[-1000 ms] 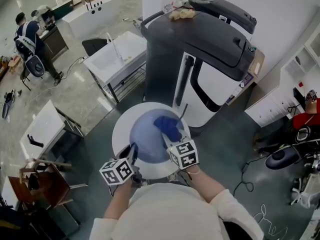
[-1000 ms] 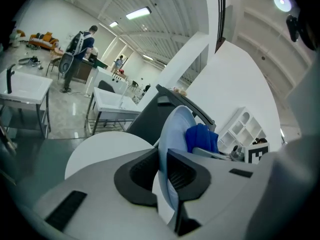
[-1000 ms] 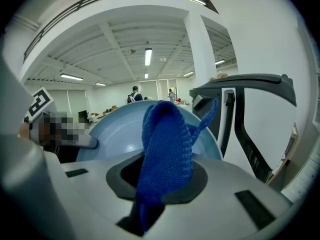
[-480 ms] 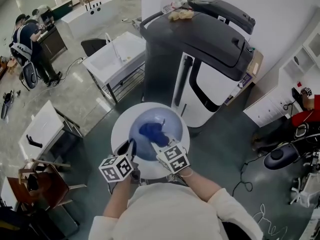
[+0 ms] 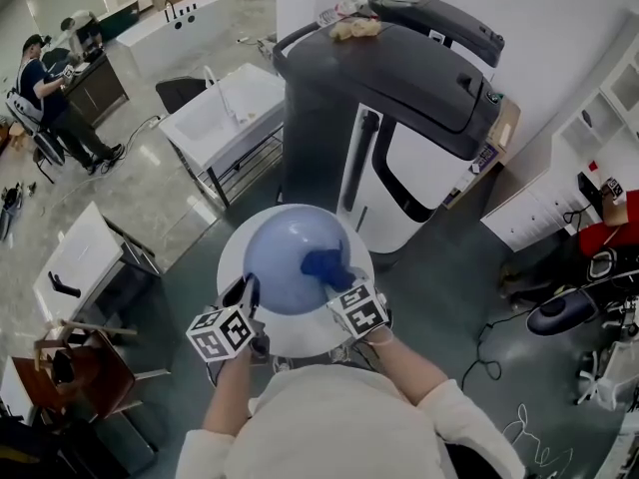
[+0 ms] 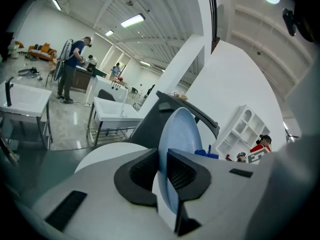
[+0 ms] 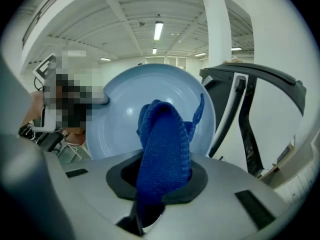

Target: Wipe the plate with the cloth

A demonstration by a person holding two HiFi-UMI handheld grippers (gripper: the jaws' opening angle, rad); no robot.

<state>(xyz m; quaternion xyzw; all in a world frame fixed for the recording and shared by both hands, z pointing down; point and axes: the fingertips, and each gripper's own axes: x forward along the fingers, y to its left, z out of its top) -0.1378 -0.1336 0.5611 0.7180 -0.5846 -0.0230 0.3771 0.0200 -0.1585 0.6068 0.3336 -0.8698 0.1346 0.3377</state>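
Since a second ago the cloth (image 5: 321, 264) has swept off the upper right of the plate (image 5: 280, 257), gone toward its middle, and come back to the lower right part of the blue face. My right gripper (image 5: 337, 285) trailed it toward the bottom of the head view. That claw is clamped on the cloth, whose knitted fold stands up between the jaws in the right gripper view. My left gripper (image 5: 247, 289) is pinched tight on the plate's lower-left rim, and its own view shows the plate edge-on and tilted up. Bare plate lies up and left of the cloth. The cloth is close to the right rim. The round white table (image 5: 228, 267) shows as a narrow band around the plate. The dark machine (image 5: 399, 78) stands just behind the table at upper right, and open floor (image 5: 449, 287) lies to either side.
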